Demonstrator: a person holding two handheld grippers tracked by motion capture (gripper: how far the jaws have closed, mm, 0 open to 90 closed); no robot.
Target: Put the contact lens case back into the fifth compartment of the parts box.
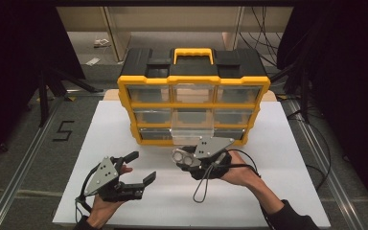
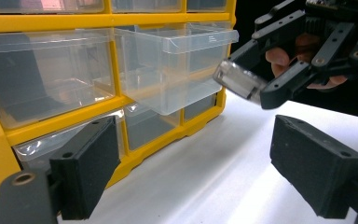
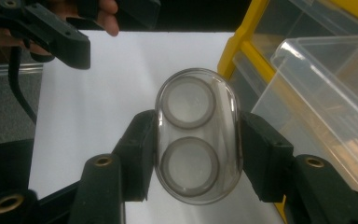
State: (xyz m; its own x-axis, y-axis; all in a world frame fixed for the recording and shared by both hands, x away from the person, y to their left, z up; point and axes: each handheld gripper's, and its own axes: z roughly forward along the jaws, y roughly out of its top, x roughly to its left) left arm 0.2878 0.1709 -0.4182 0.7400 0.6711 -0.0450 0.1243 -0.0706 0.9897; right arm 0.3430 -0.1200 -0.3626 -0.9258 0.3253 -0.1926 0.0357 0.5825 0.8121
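1. My right gripper [image 3: 193, 154] pinches a clear oval case [image 3: 196, 135] between its jaws by the long sides, at centre frame, keeping the two rings inside visible.
2. The drawer [image 2: 177, 65] stands pulled out of the yellow cabinet [image 1: 194, 103], presumably to receive it.
3. My left gripper [image 1: 133, 170] waits lower left, jaws spread, holding nothing.

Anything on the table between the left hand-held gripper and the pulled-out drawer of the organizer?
No: in the left gripper view, bare white table runs from the left hand-held gripper to the open drawer.

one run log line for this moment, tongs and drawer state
right tongs: shut on clear oval case | left tongs: open, empty | organizer: middle drawer pulled out | case outside drawer
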